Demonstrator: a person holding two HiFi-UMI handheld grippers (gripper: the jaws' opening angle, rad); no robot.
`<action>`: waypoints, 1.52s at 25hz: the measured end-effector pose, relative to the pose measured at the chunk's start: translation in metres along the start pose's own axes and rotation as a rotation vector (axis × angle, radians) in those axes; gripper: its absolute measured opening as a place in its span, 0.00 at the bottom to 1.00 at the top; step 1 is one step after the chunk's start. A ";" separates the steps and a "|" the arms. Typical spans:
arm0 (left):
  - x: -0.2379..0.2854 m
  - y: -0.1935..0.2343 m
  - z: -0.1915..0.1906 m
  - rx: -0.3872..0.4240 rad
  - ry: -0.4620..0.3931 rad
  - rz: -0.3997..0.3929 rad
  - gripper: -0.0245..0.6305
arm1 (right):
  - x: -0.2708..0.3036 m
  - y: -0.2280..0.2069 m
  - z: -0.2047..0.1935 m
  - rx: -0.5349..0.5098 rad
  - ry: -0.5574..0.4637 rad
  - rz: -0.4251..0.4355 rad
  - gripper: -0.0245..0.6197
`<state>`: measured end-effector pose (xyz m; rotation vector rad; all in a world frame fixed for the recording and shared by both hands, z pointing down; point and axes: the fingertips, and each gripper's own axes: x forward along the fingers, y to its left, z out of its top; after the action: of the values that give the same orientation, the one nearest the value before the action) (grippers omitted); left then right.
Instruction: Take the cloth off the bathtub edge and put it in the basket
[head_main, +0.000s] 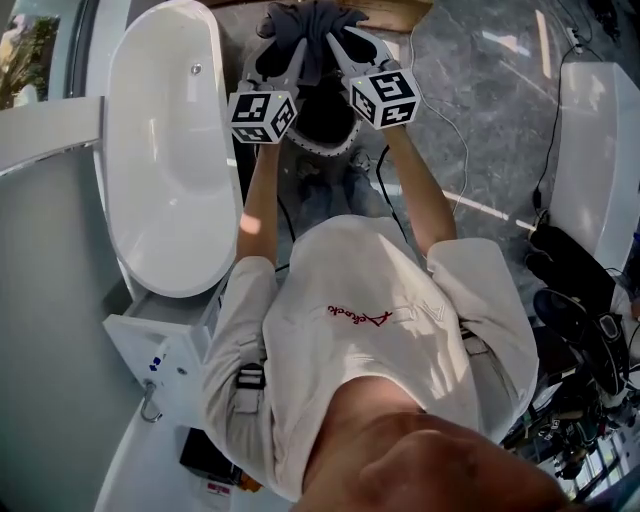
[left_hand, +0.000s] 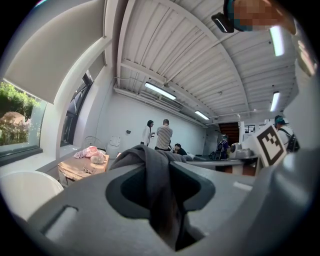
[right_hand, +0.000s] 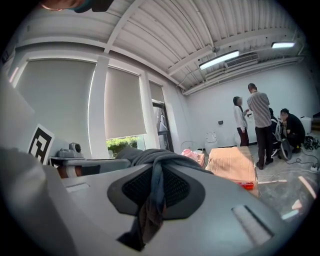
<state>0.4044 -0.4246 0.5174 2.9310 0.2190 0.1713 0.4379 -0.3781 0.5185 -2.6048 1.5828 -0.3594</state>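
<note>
A dark grey cloth (head_main: 312, 32) is bunched up between my two grippers at the top centre of the head view. My left gripper (head_main: 295, 48) is shut on its left part, and my right gripper (head_main: 338, 42) is shut on its right part. Both are held out in front of the person, above a round basket (head_main: 300, 147) with a white perforated rim and a dark inside. In the left gripper view the cloth (left_hand: 152, 165) hangs pinched between the jaws of the left gripper (left_hand: 162, 200). The right gripper view shows the cloth (right_hand: 160, 162) draped over and clamped in the right gripper (right_hand: 152, 205).
The white bathtub (head_main: 165, 150) lies to the left, with a white cabinet (head_main: 165, 345) below it. Cables (head_main: 460, 130) run over the marble floor, and bags and gear (head_main: 580, 320) sit at the right. Far off stand people (right_hand: 257, 120), a wooden table (left_hand: 80, 167) and a cardboard box (right_hand: 232, 165).
</note>
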 end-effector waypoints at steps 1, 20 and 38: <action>-0.003 0.002 -0.009 -0.010 0.010 0.005 0.22 | 0.000 0.002 -0.009 0.006 0.014 0.003 0.11; -0.057 0.044 -0.165 -0.166 0.183 0.043 0.22 | 0.015 0.042 -0.175 0.103 0.241 -0.003 0.11; -0.036 0.041 -0.307 -0.320 0.352 0.055 0.22 | 0.011 -0.002 -0.311 0.201 0.437 -0.041 0.11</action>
<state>0.3353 -0.4126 0.8208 2.5719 0.1451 0.6660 0.3708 -0.3682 0.8225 -2.5200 1.5012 -1.0925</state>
